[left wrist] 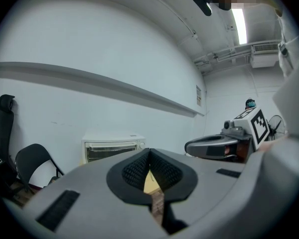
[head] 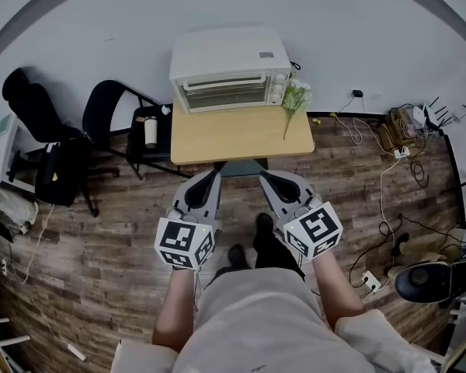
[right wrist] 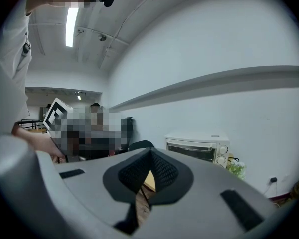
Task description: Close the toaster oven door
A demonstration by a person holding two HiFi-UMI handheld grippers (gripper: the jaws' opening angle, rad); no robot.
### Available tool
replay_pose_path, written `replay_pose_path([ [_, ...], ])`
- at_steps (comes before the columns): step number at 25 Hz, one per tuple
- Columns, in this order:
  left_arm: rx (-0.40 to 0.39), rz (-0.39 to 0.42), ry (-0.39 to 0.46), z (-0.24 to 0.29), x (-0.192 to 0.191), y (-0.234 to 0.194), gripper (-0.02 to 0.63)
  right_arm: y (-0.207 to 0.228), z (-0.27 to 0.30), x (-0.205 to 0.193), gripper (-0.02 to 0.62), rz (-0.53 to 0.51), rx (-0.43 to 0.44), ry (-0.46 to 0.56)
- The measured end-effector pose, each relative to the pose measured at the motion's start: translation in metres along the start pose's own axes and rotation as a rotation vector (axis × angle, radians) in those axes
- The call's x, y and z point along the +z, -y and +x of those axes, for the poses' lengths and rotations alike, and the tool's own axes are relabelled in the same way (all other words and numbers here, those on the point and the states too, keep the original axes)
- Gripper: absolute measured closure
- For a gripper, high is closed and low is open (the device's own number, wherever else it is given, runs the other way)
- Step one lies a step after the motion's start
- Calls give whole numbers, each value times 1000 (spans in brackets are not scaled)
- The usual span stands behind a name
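pressed together and empty, the left claw [head: 208, 179] and right claw [head: 270, 180] hang well short of the worktop [head: 233, 138], where the toaster oven [head: 225, 53] stands with its door [head: 221, 92] seemingly upright already, so a light nudge near the door's top edge, clear of the flowers [head: 295, 98], should seat it.

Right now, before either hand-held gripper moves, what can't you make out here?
- Oven door seam: too small in head view to tell if fully shut.
- Oven base: hidden behind left hand-held gripper in its view, behind right hand-held gripper in its view.
- Knob markings: too small, all views.
- Right gripper view, left background: blurred patch.
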State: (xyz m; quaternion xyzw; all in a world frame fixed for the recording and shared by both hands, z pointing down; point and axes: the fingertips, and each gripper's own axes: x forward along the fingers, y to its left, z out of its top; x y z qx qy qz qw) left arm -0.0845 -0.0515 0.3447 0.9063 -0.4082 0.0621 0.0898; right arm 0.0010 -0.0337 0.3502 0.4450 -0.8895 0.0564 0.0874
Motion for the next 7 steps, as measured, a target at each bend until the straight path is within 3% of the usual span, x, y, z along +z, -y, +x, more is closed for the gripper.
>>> replay_pose_path([
  [7,8,-5,-1,3,0,-8,597,3,6,2,598,-4,5,0],
])
